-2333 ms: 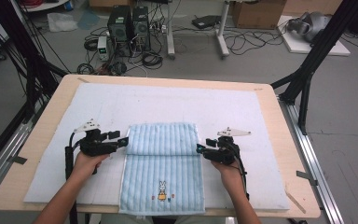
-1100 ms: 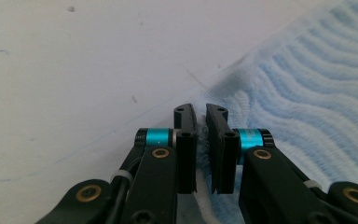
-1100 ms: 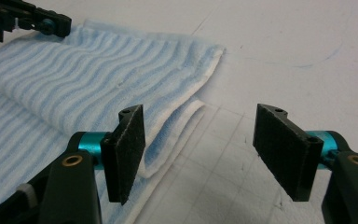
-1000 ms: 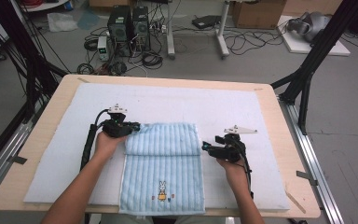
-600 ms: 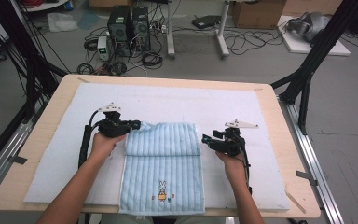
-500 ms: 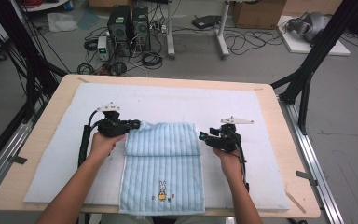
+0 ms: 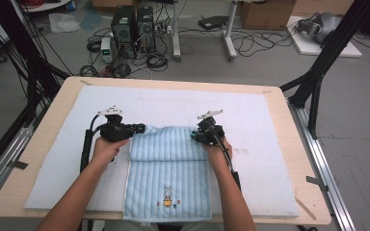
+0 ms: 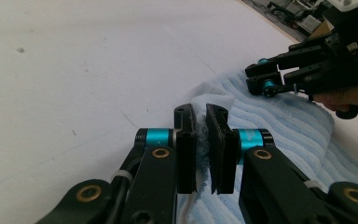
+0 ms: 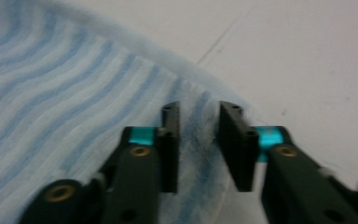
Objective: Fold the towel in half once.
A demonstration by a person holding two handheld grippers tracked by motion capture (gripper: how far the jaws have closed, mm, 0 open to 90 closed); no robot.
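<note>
My left claw [image 8: 201, 140] is pinched tight on the far-left corner of the blue striped towel [image 7: 166, 168], which lies on the white mat [image 7: 279, 144] at the near middle of the tabletop [image 7: 53, 110]. My right claw [image 9: 198, 140] has just been closing at the towel's far-right corner; cloth sits between its jaws, not yet clearly clamped. I judge I'm gripping corners for a fold; next I must finish that pinch, then lift both evenly.
</note>
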